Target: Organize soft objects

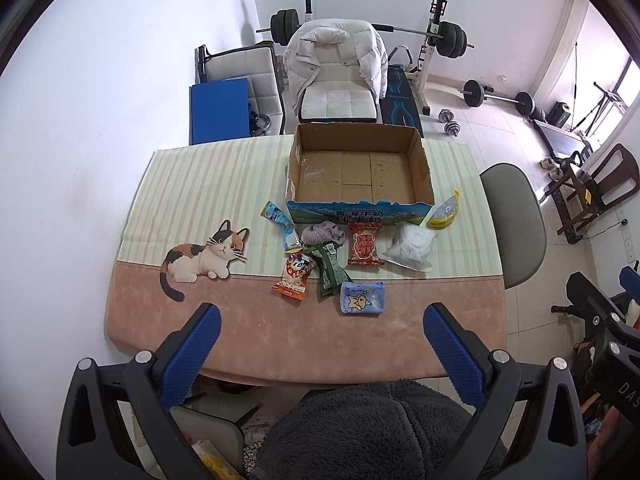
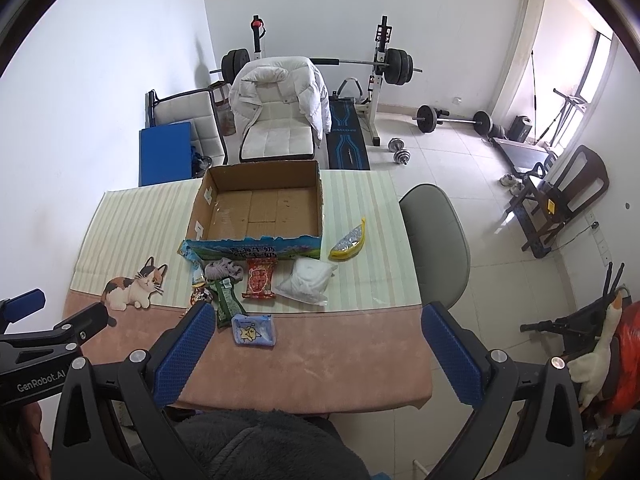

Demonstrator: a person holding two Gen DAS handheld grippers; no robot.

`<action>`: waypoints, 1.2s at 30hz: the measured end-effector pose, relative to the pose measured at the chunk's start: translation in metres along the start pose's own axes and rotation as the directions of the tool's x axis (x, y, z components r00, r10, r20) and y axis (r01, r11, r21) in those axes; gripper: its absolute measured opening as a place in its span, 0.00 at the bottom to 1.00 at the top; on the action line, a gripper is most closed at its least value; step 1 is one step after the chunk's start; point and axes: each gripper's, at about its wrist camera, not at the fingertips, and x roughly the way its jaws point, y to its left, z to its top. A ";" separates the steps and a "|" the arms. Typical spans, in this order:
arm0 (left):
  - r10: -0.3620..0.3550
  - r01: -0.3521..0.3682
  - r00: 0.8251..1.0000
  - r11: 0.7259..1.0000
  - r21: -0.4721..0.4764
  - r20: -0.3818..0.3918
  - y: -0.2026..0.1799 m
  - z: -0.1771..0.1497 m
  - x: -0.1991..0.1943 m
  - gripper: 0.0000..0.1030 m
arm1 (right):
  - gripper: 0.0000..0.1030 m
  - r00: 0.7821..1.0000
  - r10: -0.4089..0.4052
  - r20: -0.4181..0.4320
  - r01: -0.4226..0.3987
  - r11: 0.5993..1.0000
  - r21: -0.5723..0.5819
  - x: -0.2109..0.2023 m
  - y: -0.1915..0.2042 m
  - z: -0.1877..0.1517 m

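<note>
- Left wrist view: left gripper (image 1: pixel 322 328) hangs over the near edge of the counter (image 1: pixel 256 340), jaws wide apart, holding nothing. Looks like a start pose, well short of the items.
- Box (image 1: pixel 356 172) sits open and empty at the far middle of the counter, open side up; likely the drop target.
- Soft items lie in a loose cluster just in front of the box, so each carry is short: blue pouch (image 1: pixel 362 298) nearest, green pack (image 1: pixel 330 270) and orange pack (image 1: pixel 292 276) to its left, red pack (image 1: pixel 363 246) and grey cloth (image 1: pixel 322 234) close to the box wall, white bag (image 1: pixel 410 248) to the right, yellow pouch (image 1: pixel 444 214) by the box's right corner, blue tube (image 1: pixel 282 226) on the left.
- Right wrist view: right gripper (image 2: pixel 316 332) is also at the near edge, jaws spread, empty. Blue pouch (image 2: pixel 254 330) lies between its fingers in the frame, closest pick.
- Left gripper's finger (image 2: pixel 24 304) shows at the left, apart from the items.
- Box (image 2: pixel 260 210) is empty here too; nothing sorted yet, I judge.
</note>
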 end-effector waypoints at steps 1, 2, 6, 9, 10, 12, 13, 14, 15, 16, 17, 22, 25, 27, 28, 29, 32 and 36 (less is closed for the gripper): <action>-0.002 0.002 1.000 1.000 -0.004 0.001 0.001 0.001 -0.001 1.00 | 1.00 1.000 0.000 -0.001 0.000 1.000 -0.001 0.000 0.000 0.000; -0.001 0.001 1.000 1.000 -0.004 0.000 0.001 0.001 0.000 1.00 | 1.00 1.000 -0.001 -0.001 0.001 1.000 -0.003 0.000 0.001 0.000; -0.002 0.002 1.000 1.000 -0.005 -0.001 0.002 0.001 0.000 1.00 | 1.00 1.000 -0.004 -0.002 0.004 1.000 -0.007 0.002 0.002 0.001; -0.004 0.004 1.000 1.000 -0.003 0.000 0.002 0.000 0.000 1.00 | 1.00 1.000 -0.001 -0.003 0.001 1.000 -0.010 0.003 0.003 0.001; -0.003 0.003 1.000 1.000 -0.003 0.000 0.002 0.001 0.001 1.00 | 1.00 1.000 -0.003 -0.002 0.003 1.000 -0.011 0.004 0.003 0.001; -0.002 0.002 1.000 1.000 -0.003 0.000 0.003 0.001 0.001 1.00 | 1.00 1.000 -0.001 -0.002 0.001 1.000 -0.016 0.005 0.003 0.002; -0.003 0.003 1.000 1.000 -0.004 0.000 0.002 0.000 0.001 1.00 | 1.00 1.000 -0.001 -0.001 0.001 1.000 -0.018 0.005 0.004 0.002; -0.003 0.003 1.000 1.000 -0.006 0.000 0.003 0.001 0.001 1.00 | 1.00 1.000 0.000 -0.001 0.000 1.000 -0.019 0.005 0.004 0.002; -0.004 0.004 1.000 1.000 -0.006 0.000 0.003 0.000 0.001 1.00 | 1.00 1.000 0.002 -0.002 -0.002 1.000 -0.020 0.006 0.004 0.002; -0.003 0.003 1.000 1.000 -0.004 0.000 0.003 0.000 0.001 1.00 | 1.00 1.000 0.002 -0.002 -0.002 1.000 -0.021 0.005 0.004 0.002; -0.003 0.003 1.000 1.000 -0.004 0.001 0.004 0.000 0.001 1.00 | 1.00 1.000 0.002 -0.003 -0.002 1.000 -0.022 0.006 0.004 0.002; -0.023 0.023 1.000 1.000 -0.020 0.002 0.009 0.002 0.010 1.00 | 1.00 1.000 0.007 -0.008 -0.007 0.999 -0.031 0.013 0.006 0.004; -0.003 0.004 1.000 0.999 -0.047 0.021 0.022 0.007 0.030 1.00 | 1.00 1.000 -0.004 -0.026 0.003 0.998 -0.066 0.031 0.009 0.005; 0.048 -0.047 0.999 0.996 -0.081 0.008 0.035 0.009 0.056 1.00 | 1.00 0.999 -0.009 -0.040 0.005 0.996 -0.090 0.052 0.011 0.006; 0.064 -0.064 0.998 0.993 -0.095 -0.001 0.040 0.010 0.069 1.00 | 1.00 0.998 -0.015 -0.055 0.010 0.996 -0.093 0.068 0.010 0.007; 0.084 -0.086 0.996 0.990 -0.110 -0.015 0.045 0.011 0.084 1.00 | 1.00 0.997 -0.017 -0.073 0.011 0.996 -0.091 0.085 0.009 0.008; 0.135 -0.146 0.987 0.981 -0.125 -0.090 0.054 0.012 0.141 1.00 | 1.00 0.988 0.001 -0.152 -0.013 0.997 -0.073 0.146 0.004 0.010; 0.205 -0.220 0.960 0.973 -0.063 -0.189 0.052 0.007 0.212 1.00 | 1.00 0.964 0.036 -0.265 -0.051 0.997 -0.050 0.239 0.002 0.006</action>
